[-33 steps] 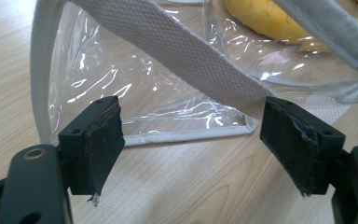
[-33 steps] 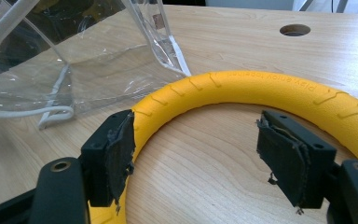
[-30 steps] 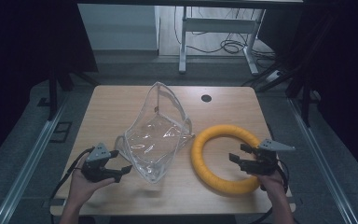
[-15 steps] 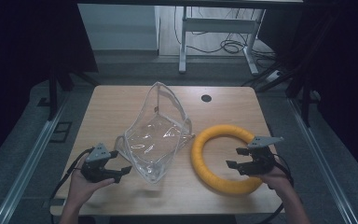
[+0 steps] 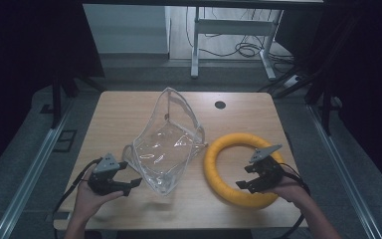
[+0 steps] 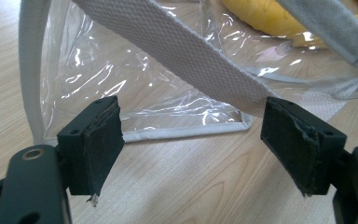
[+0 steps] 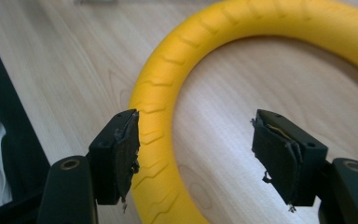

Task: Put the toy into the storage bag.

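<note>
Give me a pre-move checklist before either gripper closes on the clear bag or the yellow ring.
1. Left gripper jaws open: ok.
2. Woven grey strap of the clear plastic bag between the left jaws: cannot tell, it crosses beyond the pads.
3. Right gripper jaws open: ok.
4. Yellow ribbed foam ring between the right jaws: not ok, it lies under the left pad.
5. Ring flat on the wooden table: ok.

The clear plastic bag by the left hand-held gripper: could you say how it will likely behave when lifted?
The clear plastic bag looks creased and slumped, so it would probably flop and sag. Its thin film suggests it is light. Gripped by the woven strap, it would likely dangle rather than keep its shape.
</note>
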Demonstrator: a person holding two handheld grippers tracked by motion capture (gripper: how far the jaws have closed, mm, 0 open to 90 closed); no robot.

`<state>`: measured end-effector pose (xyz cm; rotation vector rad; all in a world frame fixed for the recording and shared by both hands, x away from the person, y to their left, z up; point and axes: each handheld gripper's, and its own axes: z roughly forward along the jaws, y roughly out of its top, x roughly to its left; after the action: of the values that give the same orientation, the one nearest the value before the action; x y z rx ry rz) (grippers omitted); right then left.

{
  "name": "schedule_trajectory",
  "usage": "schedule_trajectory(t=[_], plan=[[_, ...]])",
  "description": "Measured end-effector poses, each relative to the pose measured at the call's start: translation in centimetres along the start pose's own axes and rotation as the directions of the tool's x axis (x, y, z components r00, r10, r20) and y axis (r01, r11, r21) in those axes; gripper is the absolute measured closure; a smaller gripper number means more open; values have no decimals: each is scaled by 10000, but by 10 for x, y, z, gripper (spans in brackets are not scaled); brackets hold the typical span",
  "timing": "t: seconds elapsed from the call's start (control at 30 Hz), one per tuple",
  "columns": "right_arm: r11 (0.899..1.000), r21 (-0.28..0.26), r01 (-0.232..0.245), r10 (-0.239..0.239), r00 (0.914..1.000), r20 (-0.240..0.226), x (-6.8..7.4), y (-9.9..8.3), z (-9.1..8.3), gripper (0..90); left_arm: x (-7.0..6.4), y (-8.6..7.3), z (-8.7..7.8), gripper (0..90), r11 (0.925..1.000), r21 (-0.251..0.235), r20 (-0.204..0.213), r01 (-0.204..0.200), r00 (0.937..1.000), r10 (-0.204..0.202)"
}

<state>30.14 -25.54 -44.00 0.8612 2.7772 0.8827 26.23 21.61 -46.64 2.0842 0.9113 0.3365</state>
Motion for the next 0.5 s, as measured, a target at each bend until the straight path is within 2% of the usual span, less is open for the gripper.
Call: schedule_trajectory(t=[0.03, 0.07, 0.1, 0.13, 0.17, 0.33, 0.37, 0.4, 0.43, 0.47, 0.5], plan=[[10000, 0, 0, 0, 10000, 0, 0, 0, 0, 326, 0, 0, 0, 206, 10000, -2, -2, 5, 10000, -5], [9998, 175, 16, -15, 10000, -20, 2, 1, 2, 327, 0, 0, 0, 206, 10000, -3, -2, 10, 10000, -10], [9977, 625, 249, -243, 9997, -100, 6, 2, 9, 328, 0, 0, 0, 205, 10000, -17, 12, 12, 10000, -12], [9977, 625, 249, -243, 9997, -100, 6, 2, 9, 328, 0, 0, 0, 205, 10000, -24, 17, 19, 10000, -19], [9957, 864, 346, -338, 9994, -108, 8, 2, 13, 329, 0, 0, 0, 206, 10000, -13, 6, 19, 10000, -19], [9777, 1858, 982, -928, 9950, -375, 16, 4, 35, 329, 0, 0, 1, 206, 10000, 30, -8, 2, 10000, -2], [9683, 2199, 1186, -1110, 9927, -469, 18, 5, 41, 329, 0, 0, 1, 206, 10000, 34, -10, -6, 10000, 6], [9683, 2199, 1186, -1110, 9927, -469, 18, 5, 41, 329, 0, 0, 1, 206, 10000, 36, -15, -8, 10000, 9], [9587, 2484, 1388, -1278, 9900, -601, 21, 7, 46, 329, 0, 0, 1, 206, 10000, 38, -16, -10, 10000, 10], [9587, 2484, 1388, -1278, 9900, -601, 21, 7, 46, 329, 0, 0, 1, 206, 10000, 38, -16, -14, 10000, 14], [9492, 2739, 1552, -1420, 9876, -675, 24, 9, 50, 329, 0, 0, 0, 206, 10000, 29, -11, -7, 10000, 7]])
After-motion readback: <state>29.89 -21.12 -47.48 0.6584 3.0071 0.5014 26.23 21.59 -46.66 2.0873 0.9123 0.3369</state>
